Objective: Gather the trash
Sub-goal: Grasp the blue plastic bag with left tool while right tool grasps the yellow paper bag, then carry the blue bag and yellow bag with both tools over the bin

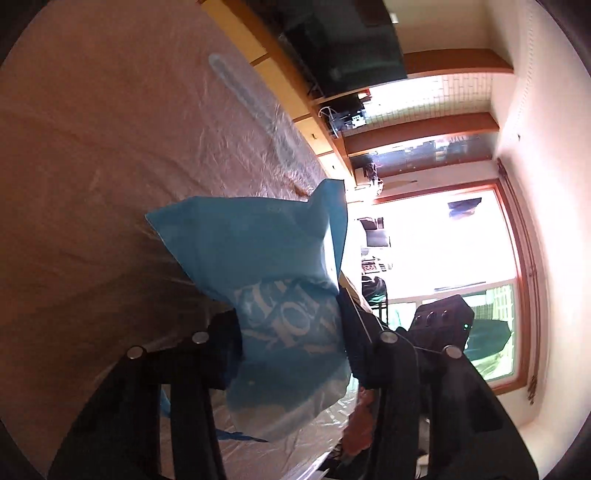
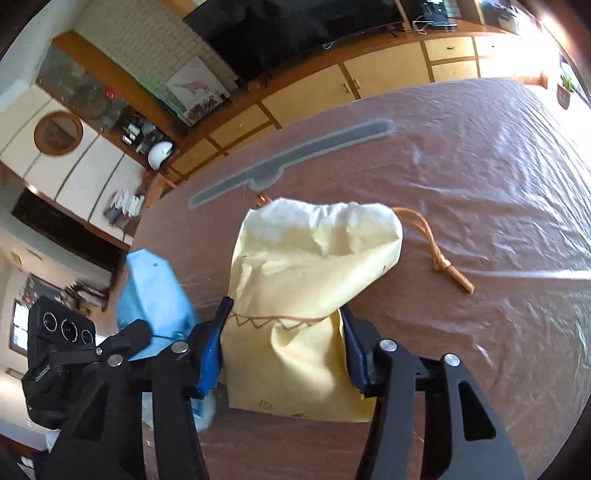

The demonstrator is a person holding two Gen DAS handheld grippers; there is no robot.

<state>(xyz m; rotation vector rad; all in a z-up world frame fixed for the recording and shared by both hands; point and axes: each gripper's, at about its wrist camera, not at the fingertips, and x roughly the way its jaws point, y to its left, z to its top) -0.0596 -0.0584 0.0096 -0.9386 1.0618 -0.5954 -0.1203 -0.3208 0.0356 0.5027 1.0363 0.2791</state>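
A crumpled blue plastic bag [image 1: 258,251] with white lettering fills the middle of the left wrist view. My left gripper [image 1: 290,325] is shut on it, its dark pads pressing the bag's lower part from both sides. In the right wrist view a pale yellow drawstring pouch [image 2: 314,266] lies on the brown table [image 2: 480,166]. My right gripper [image 2: 286,312] is shut on it, and the blue-padded fingers [image 2: 210,350] pinch its narrowed middle. The pouch's orange cord [image 2: 439,251] trails to the right. The blue bag [image 2: 155,291] shows just left of the pouch.
The table is covered with wrinkled clear plastic, and a long grey strip [image 2: 295,155] lies beyond the pouch. Wooden cabinets [image 2: 388,74] and a dark screen [image 2: 295,29] stand behind the table's far edge. A bright window [image 1: 443,266] is on one side.
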